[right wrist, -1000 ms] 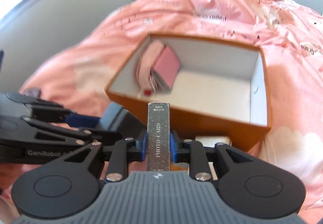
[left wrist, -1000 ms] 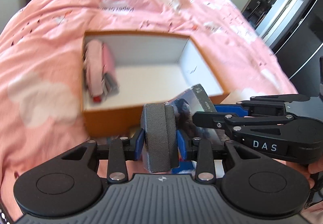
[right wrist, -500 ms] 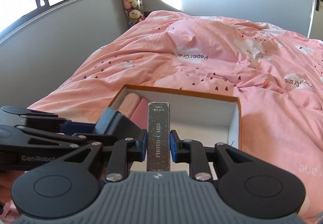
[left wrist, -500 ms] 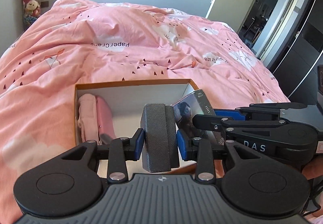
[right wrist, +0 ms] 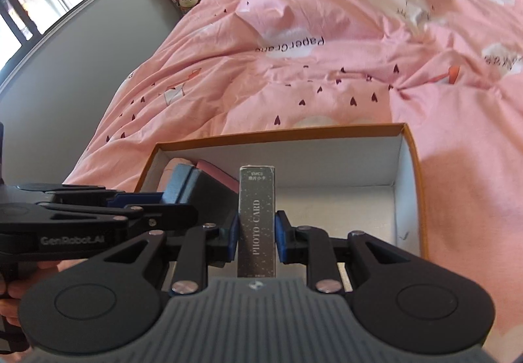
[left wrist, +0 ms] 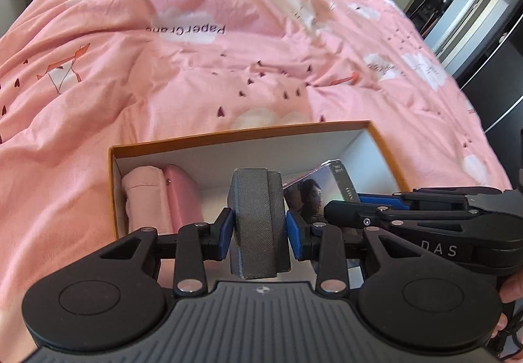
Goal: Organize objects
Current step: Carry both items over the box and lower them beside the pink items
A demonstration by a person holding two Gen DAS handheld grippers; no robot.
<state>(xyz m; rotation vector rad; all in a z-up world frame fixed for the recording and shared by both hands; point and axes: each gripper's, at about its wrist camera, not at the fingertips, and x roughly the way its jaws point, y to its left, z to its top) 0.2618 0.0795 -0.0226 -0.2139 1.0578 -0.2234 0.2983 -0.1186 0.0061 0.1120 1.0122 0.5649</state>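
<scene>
My left tongs (left wrist: 260, 229) are clamped on a grey fabric case (left wrist: 256, 222), my right tongs (right wrist: 255, 232) on a PHOTO CARD box (right wrist: 256, 219) — both held over the open orange box (right wrist: 413, 166) on the pink bed (left wrist: 196, 75).

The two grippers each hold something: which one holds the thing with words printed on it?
The right gripper. Its narrow dark box reads "PHOTO CARD" along the edge, while the left gripper grips a plain grey fabric case with no visible text.

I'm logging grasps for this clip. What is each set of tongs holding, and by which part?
Left tongs: grey fabric case, gripped across its sides. Right tongs: photo card box, pinched across its narrow edge.
</scene>
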